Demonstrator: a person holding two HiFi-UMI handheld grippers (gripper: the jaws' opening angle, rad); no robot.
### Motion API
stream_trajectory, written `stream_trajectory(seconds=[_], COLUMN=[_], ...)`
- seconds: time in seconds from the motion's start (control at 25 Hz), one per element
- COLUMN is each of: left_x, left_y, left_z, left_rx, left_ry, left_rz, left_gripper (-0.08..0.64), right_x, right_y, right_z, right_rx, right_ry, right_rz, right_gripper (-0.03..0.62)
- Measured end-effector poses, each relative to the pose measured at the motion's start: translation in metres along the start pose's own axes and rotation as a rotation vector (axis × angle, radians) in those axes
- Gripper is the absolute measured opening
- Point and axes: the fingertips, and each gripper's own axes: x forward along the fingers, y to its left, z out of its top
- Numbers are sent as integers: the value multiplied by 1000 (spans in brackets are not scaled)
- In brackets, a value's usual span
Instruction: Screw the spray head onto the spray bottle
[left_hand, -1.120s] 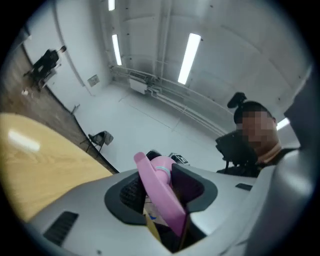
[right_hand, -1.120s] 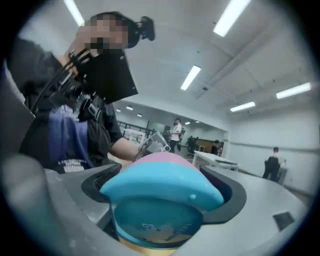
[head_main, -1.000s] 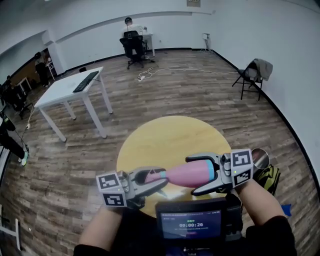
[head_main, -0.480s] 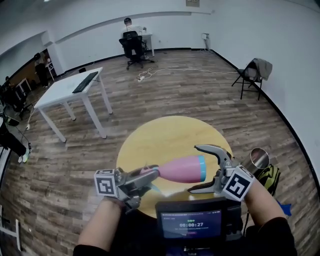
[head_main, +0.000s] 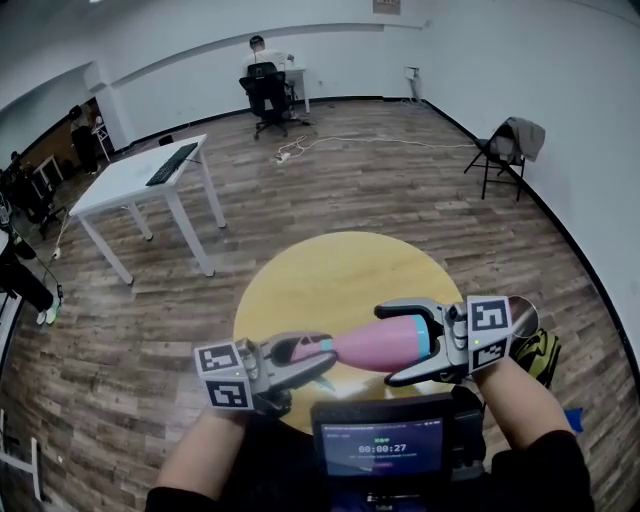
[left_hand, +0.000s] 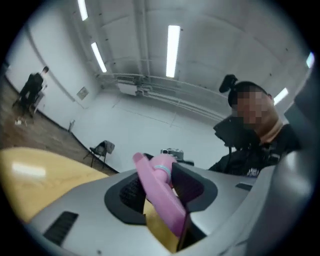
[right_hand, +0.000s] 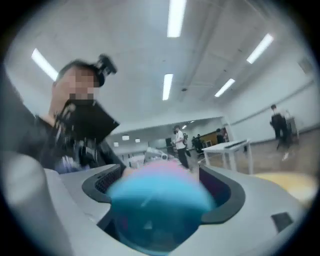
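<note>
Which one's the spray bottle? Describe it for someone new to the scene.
Start at the round yellow table. Over its near edge, just beyond the dark timer screen, the spray bottle lies level in the air. It alone is pink, with a turquoise band at its right end and a pink spray head at its left; the cup nearby is bare metal.

A white desk (head_main: 125, 185) stands beyond the round yellow table (head_main: 320, 275).

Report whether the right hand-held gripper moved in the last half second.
Yes. The right hand-held gripper rolled, its cube rising level with the metal cup; its jaws have just been closing onto the spray bottle.
</note>
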Motion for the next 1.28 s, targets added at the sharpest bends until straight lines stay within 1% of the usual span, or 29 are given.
stream_trajectory(seconds=[0.04,0.08,0.12,0.16,0.2,0.24,0.28,0.32,0.36,0.4,0.44,0.48,0.52,0.56,0.6,0.64,0.68,0.72,0.76,0.8,0.84,0.88,0.92,1.0,1.12,1.16,1.24,1.28], left_x=[4,10,16,20,19,16,10,2,-8,-18,-28,-34,-36,-34,-29,-24,-18,-13,-9,-5,-2,1,2,3,0,-1,-1,-1], left_y=[-13,-29,-42,-45,-38,-24,-8,8,23,34,42,46,48,48,47,45,42,38,34,30,25,20,16,11,9,9,9,9], left_z=[-5,-12,-19,-21,-19,-14,-9,-4,0,2,4,6,7,9,11,12,11,9,6,2,-1,-3,-5,-5,-1,2,6,6], left_rx=[168,329,415,394,294,168,46,-60,-155,-244,-324,-390,-435,-461,-473,-481,-489,-498,-505,-505,-495,-478,-457,-426,-406,-398,-370,-350], left_ry=[44,98,144,162,148,111,62,10,-42,-93,-139,-177,-203,-219,-225,-226,-219,-204,-179,-148,-113,-81,-54,-20,-14,-20,-31,-31], left_rz=[-21,-54,-77,-84,-75,-54,-21,18,53,76,85,79,64,46,30,15,2,-11,-22,-32,-41,-50,-58,-69,-74,-73,-66,-58], left_gripper=[183,182,173,172,172,169,167,166,167,167,167,167,167,167,167,167,167,167,169,169,169,169,167,167,166,167,167,168], right_x=[-8,-15,-21,-22,-23,-23,-25,-28,-31,-34,-33,-28,-22,-16,-11,-6,-4,-2,-2,-4,-5,-5,-5,-2,2,1,0,0], right_y=[-18,-39,-55,-61,-61,-58,-53,-47,-41,-32,-23,-15,-8,-4,-4,-7,-11,-12,-13,-13,-14,-13,-12,-7,-1,-1,0,-1], right_z=[5,6,3,-3,-9,-9,-2,9,19,27,28,22,11,-1,-11,-14,-11,-5,2,6,8,8,7,4,-4,-5,-4,-4], right_rx=[212,412,541,566,506,412,313,215,115,4,-122,-262,-401,-525,-625,-701,-758,-793,-801,-791,-780,-774,-769,-769,-811,-823,-812,-786], right_ry=[-89,-186,-252,-266,-245,-222,-215,-217,-213,-192,-142,-61,41,144,225,265,262,234,203,182,176,183,195,205,245,256,249,240], right_rz=[-8,-33,-51,-59,-71,-85,-96,-106,-114,-124,-139,-157,-175,-195,-227,-274,-319,-349,-361,-359,-347,-327,-303,-266,-253,-253,-246,-243], right_gripper=[475,287,19,26,76,172,254,299,384,424,454,483,512,539,546,570,591,588,574,573,553,529,525,535,526,501,497,495])
